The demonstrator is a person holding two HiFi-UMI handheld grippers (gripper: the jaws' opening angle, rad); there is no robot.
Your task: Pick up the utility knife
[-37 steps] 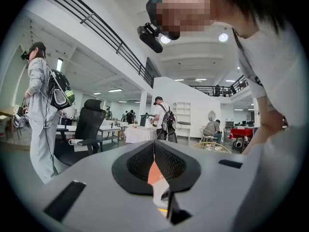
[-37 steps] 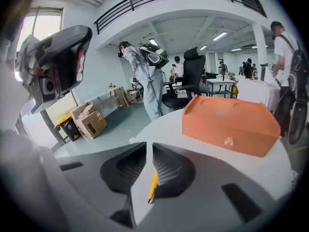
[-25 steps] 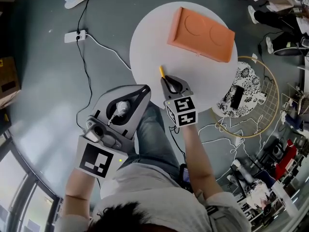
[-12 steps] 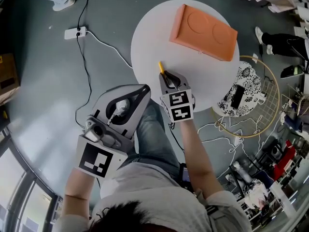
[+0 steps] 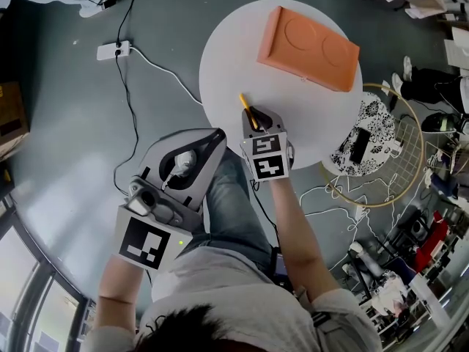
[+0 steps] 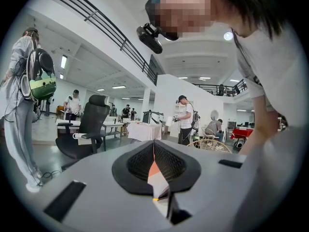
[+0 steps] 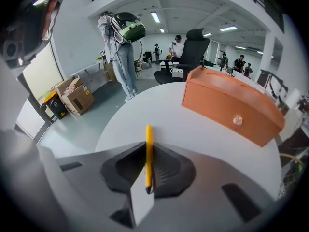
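The utility knife [image 5: 247, 111] is slim and yellow, and my right gripper [image 5: 256, 122] is shut on it near the front left of the round white table [image 5: 308, 116]. In the right gripper view the utility knife [image 7: 148, 151] runs straight out between the black pads, its far end over the white table [image 7: 193, 129]; whether it touches the tabletop cannot be told. My left gripper [image 5: 218, 138] hangs shut off the table's front edge, above the person's lap. In its own view the left gripper [image 6: 154, 149] holds nothing and points up into the room.
An orange box [image 5: 308, 48] lies at the far side of the table, and the orange box [image 7: 231, 105] fills the right of the right gripper view. A round wire basket [image 5: 381, 152] with patterned cloth stands at the right. A power strip [image 5: 115, 50] and cable lie on the grey floor.
My right gripper has shifted slightly forward and left with the yellow knife between its jaws. The left gripper has stayed in place.
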